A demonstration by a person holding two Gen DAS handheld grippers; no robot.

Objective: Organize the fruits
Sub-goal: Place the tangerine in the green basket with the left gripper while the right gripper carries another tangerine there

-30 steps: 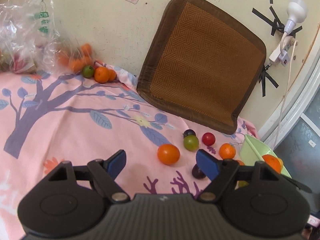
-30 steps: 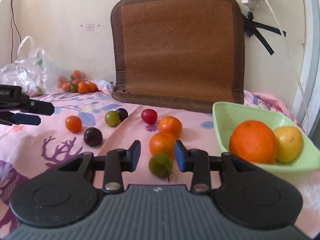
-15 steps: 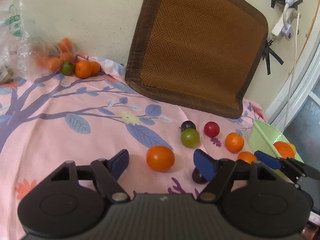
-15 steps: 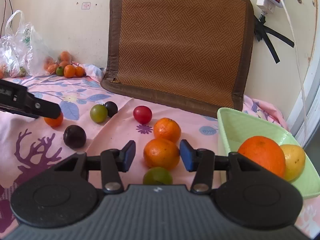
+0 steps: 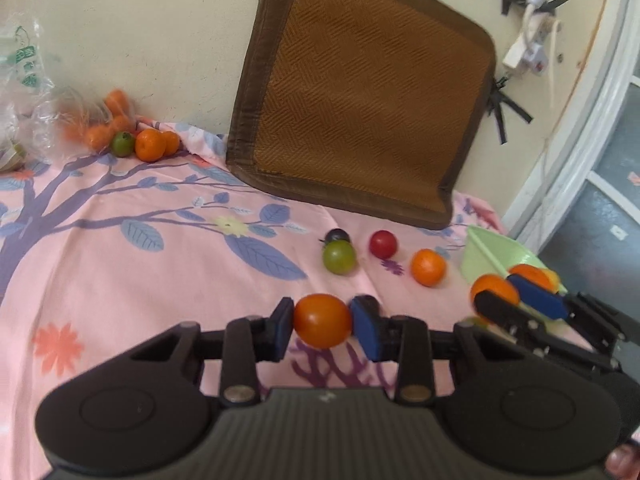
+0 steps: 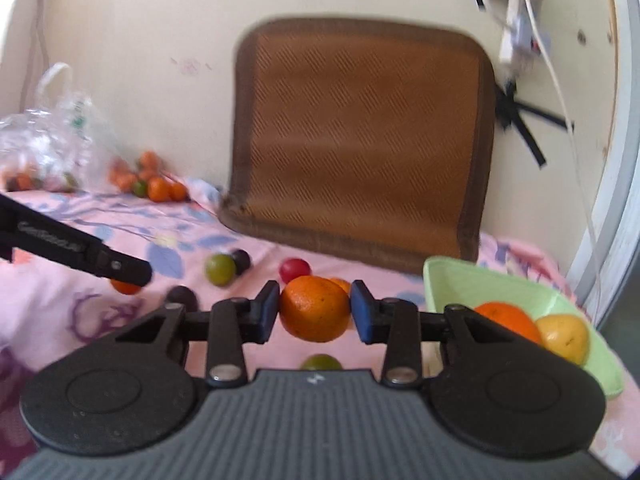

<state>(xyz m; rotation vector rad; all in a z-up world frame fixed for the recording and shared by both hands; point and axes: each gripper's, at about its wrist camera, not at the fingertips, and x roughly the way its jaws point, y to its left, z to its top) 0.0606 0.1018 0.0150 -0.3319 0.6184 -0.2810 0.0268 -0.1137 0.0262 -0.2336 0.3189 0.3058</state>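
My left gripper (image 5: pixel 323 323) is shut on a small orange tomato (image 5: pixel 322 321) just above the pink cloth. My right gripper (image 6: pixel 314 312) is shut on an orange mandarin (image 6: pixel 314 309); it also shows in the left wrist view (image 5: pixel 494 288), beside the green bowl (image 5: pixel 486 250). The green bowl (image 6: pixel 476 284) holds a big orange (image 6: pixel 509 319) and a yellow fruit (image 6: pixel 564 338). Loose on the cloth lie a green fruit (image 5: pixel 339 257), a dark plum (image 5: pixel 337 235), a red fruit (image 5: pixel 383 243) and another mandarin (image 5: pixel 428 267).
A brown woven cushion (image 5: pixel 360 92) leans on the wall. A clear plastic bag (image 5: pixel 24 92) and a pile of small oranges (image 5: pixel 150 144) sit at the back left. A green fruit (image 6: pixel 320 361) lies under my right gripper. A power strip (image 5: pixel 524 44) hangs on the wall.
Both grippers have closed: the left one on the orange tomato, the right one on the mandarin. Both were open around these fruits before.
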